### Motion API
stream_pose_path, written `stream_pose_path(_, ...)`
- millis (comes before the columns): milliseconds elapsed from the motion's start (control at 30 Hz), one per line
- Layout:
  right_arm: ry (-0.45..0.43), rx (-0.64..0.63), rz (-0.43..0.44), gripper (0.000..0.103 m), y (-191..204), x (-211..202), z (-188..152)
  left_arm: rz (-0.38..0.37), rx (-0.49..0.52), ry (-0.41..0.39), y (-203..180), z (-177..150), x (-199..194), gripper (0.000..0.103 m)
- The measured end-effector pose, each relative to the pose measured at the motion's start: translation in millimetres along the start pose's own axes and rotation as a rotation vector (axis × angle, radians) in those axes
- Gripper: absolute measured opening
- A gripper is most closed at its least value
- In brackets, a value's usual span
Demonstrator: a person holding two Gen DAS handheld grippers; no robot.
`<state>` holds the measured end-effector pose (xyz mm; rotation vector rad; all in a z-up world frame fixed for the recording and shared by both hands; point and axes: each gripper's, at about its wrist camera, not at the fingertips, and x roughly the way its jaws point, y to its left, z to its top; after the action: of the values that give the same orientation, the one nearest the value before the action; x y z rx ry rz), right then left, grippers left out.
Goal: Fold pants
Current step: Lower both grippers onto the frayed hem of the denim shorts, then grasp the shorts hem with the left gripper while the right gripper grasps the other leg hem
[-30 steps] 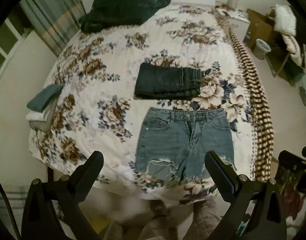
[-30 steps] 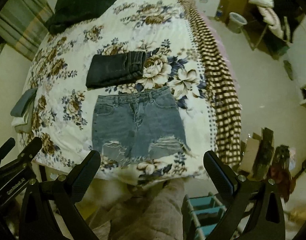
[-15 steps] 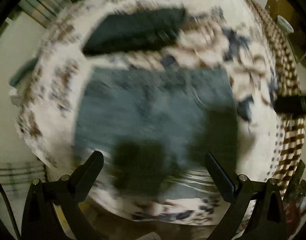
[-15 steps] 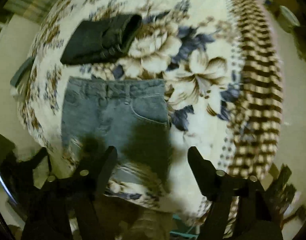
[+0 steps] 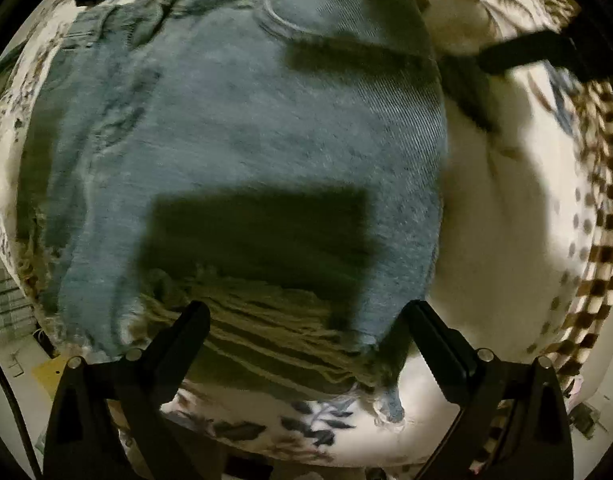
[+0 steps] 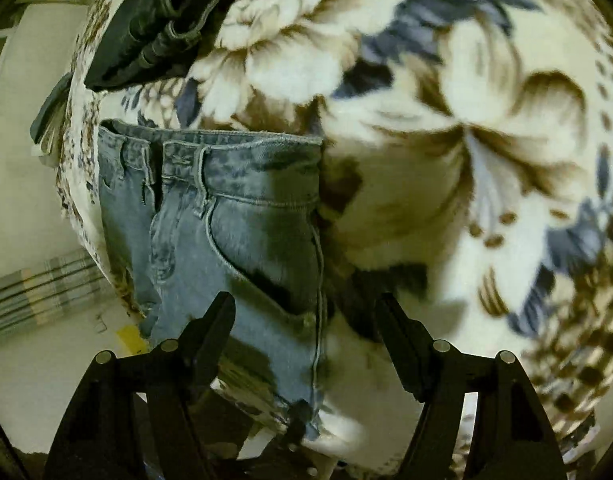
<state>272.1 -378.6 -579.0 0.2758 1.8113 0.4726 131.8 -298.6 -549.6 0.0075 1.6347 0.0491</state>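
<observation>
Denim now fills both wrist views. A second ago I had the whole bed in frame from well above; since then I have brought both grippers down close over the light-blue shorts [image 5: 242, 128], and half a second back the left view was pure motion blur. I read that as the approach nearly over and the first grasp due next; no fold is made yet, and the shorts lie flat on the floral blanket [image 6: 446, 128].

My left gripper [image 5: 306, 316] is spread wide and holds nothing, its fingers straddling the frayed hem at 6 o'clock, with its own shadow a dark block on the cloth just above. My right gripper [image 6: 304, 312] is also parted, somewhat less wide, and empty; it sits over the side seam below the pocket, one finger above denim, the other above blanket. Whether either finger touches the fabric I cannot tell.

Only the right view shows the waistband with its belt loops towards 10 o'clock, and the dark folded jeans [image 6: 146, 36] beyond it at 11 o'clock. Only the left view shows the shredded threads along the hem, the checked blanket border [image 5: 598, 240] at 3 o'clock, and a dark bar at 2 o'clock that is probably my other gripper.
</observation>
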Motion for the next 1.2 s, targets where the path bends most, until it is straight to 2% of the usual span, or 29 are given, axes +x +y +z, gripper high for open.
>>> stream_pose_path(200,0.035,-0.018,-0.013,0.075,6,22,13,-0.030,-0.015,0.010,5,14,11,0.089)
stream_pose_path(300,0.027,-0.027,-0.012,0.072,11,29,19,-0.059,-0.012,-0.016,9,14,9,0.078)
stream_pose_path(333,0.022,-0.030,-0.011,0.068,12,31,20,-0.065,-0.011,-0.033,13,10,11,0.071)
stream_pose_path(367,0.021,-0.039,-0.013,0.059,15,34,22,-0.071,-0.011,-0.038,17,9,7,0.063)
stream_pose_path(400,0.020,-0.049,-0.015,0.042,16,35,22,-0.077,-0.013,-0.042,21,5,2,0.059)
stream_pose_path(467,0.009,-0.059,-0.033,0.030,19,36,21,-0.095,-0.014,-0.051,28,5,-8,0.042)
stream_pose_path(500,0.003,-0.060,-0.038,0.024,18,34,20,-0.100,-0.012,-0.055,29,4,-11,0.037)
stream_pose_path(567,-0.013,-0.061,-0.043,0.016,24,32,17,-0.113,-0.005,-0.060,32,3,-22,0.021)
stream_pose_path(667,-0.029,-0.039,-0.019,0.011,23,23,13,-0.139,0.002,-0.064,38,3,-41,0.008)
stream_pose_path(833,-0.053,-0.031,0.002,0.010,31,3,5,-0.171,0.002,-0.084,63,-5,-79,0.004)
stream_pose_path(1033,-0.080,-0.047,0.018,0.010,55,-28,-5,-0.224,-0.029,-0.121,97,-17,-148,0.004)
stream_pose_path(1100,-0.093,-0.059,0.021,0.010,73,-40,-6,-0.234,-0.034,-0.141,126,-13,-158,0.004)
stream_pose_path(1200,-0.107,-0.083,0.029,0.010,117,-52,-7,-0.239,-0.064,-0.181,188,-15,-166,0.004)
